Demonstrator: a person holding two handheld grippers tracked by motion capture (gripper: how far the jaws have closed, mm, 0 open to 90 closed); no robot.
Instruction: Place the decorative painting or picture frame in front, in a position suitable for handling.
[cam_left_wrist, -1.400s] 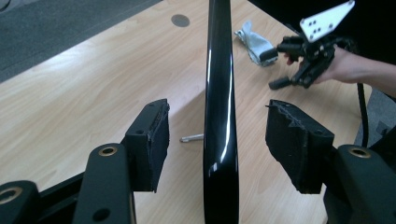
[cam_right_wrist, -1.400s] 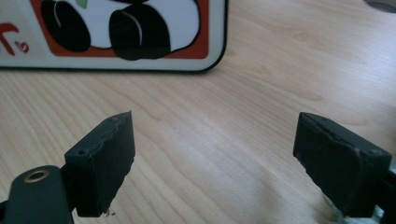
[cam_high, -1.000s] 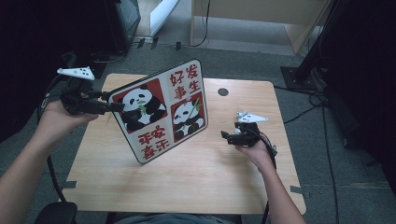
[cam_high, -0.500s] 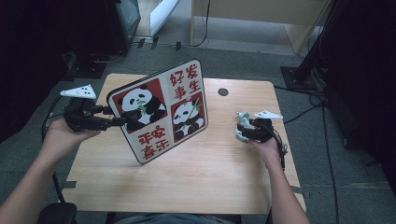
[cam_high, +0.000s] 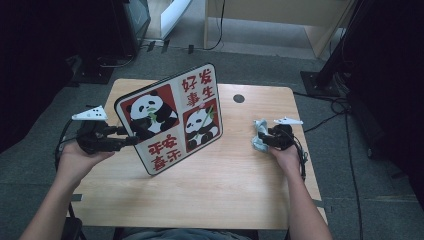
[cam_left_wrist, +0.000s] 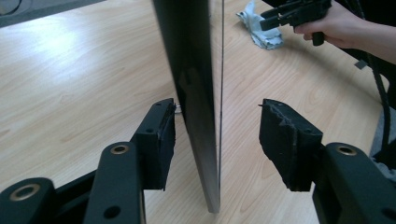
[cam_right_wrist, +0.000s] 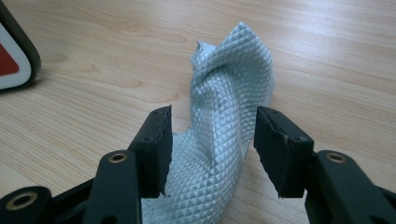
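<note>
Two claws work over the wooden desk (cam_high: 215, 185). The left claw (cam_high: 131, 136) reaches from the left to the edge of a panda sign (cam_high: 170, 120) that stands tilted on its lower edge near the middle of the desk. In the left gripper view the sign's thin edge (cam_left_wrist: 196, 93) runs up between the spread jaws; one pad lies just beside it and the other stands clear, so nothing is pinched, though the jaws have just been closing. The right claw (cam_high: 263, 140) sits near the desk's right edge at a crumpled pale blue cloth (cam_high: 259, 134), well apart from the sign. In the right gripper view the cloth (cam_right_wrist: 224, 116) rises between the jaws, which have just been closing; the pads do not yet press on it.
</note>
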